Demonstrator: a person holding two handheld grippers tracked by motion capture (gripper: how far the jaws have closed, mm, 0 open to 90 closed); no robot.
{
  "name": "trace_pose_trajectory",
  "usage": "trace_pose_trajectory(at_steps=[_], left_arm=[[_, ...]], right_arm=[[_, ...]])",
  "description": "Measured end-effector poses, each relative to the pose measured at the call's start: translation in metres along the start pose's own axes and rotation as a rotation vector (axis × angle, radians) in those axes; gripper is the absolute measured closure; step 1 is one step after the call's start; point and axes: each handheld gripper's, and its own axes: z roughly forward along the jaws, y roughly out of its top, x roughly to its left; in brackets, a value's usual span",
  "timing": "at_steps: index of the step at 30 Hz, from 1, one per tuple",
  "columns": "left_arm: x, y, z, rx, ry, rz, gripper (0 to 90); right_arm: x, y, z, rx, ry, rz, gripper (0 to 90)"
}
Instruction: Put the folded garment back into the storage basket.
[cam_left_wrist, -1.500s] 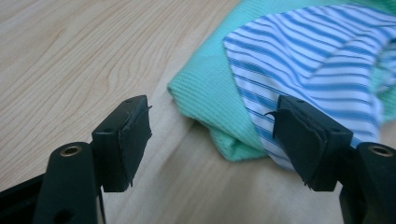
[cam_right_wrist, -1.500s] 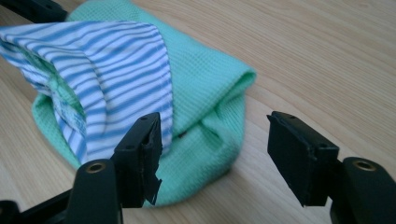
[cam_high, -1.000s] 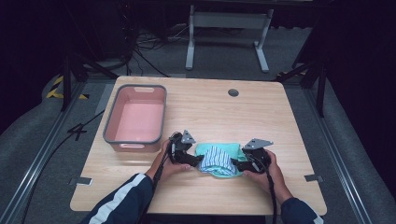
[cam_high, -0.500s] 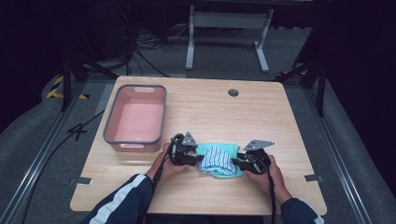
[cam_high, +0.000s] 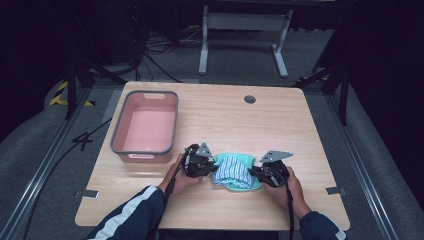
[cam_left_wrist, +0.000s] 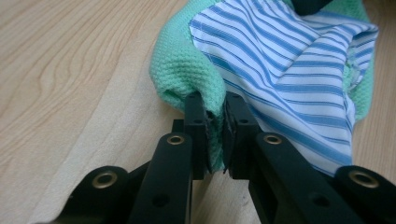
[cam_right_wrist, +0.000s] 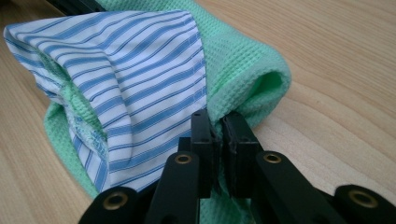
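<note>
The left gripper (cam_left_wrist: 215, 135) is clamped on a folded edge of a green waffle-weave cloth (cam_left_wrist: 180, 70), jaws nearly together with fabric pinched between them. The right gripper (cam_right_wrist: 219, 144) grips the opposite green edge the same way. A blue-striped white cloth (cam_right_wrist: 140, 70) lies folded inside the green one. The bundle sits on the wooden table (cam_high: 310, 125) near its front edge, between both hands, right of a pink bin (cam_high: 146, 127). It looks light, soft and floppy; folded edges likely give the surest hold.
</note>
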Motion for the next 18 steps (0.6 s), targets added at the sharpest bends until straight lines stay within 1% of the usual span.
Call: trace_pose_trajectory(at_steps=[2,5,6,9,12,13,15,18], left_arm=[[-0.004,0.003,-0.003,0.002,0.009,0.015,82.7],[-0.003,0.004,-0.007,0.006,0.009,0.025,82.8],[-0.004,0.005,-0.009,0.007,0.010,0.023,82.8],[-0.006,0.008,-0.013,0.009,0.027,0.041,82.8],[-0.008,0.011,-0.017,-0.001,0.028,0.046,82.8],[-0.008,0.013,-0.019,0.000,0.031,0.054,82.8],[-0.007,0.015,-0.022,-0.009,0.036,0.049,82.8],[-0.006,0.017,-0.024,-0.012,0.033,0.048,82.9]], right_arm=[[0.002,0.002,-0.002,-0.002,0.003,-0.017,84.5],[0.003,0.003,-0.006,-0.020,0.008,-0.018,84.5],[0.003,0.004,-0.008,-0.028,0.011,-0.014,84.6],[0.003,0.007,-0.011,-0.044,0.013,-0.011,84.6],[0.004,0.010,-0.013,-0.053,0.013,-0.011,84.6],[0.004,0.012,-0.014,-0.057,0.013,-0.013,84.6],[0.003,0.015,-0.016,-0.073,0.015,-0.008,84.6],[0.004,0.017,-0.019,-0.082,0.011,-0.001,84.6]])
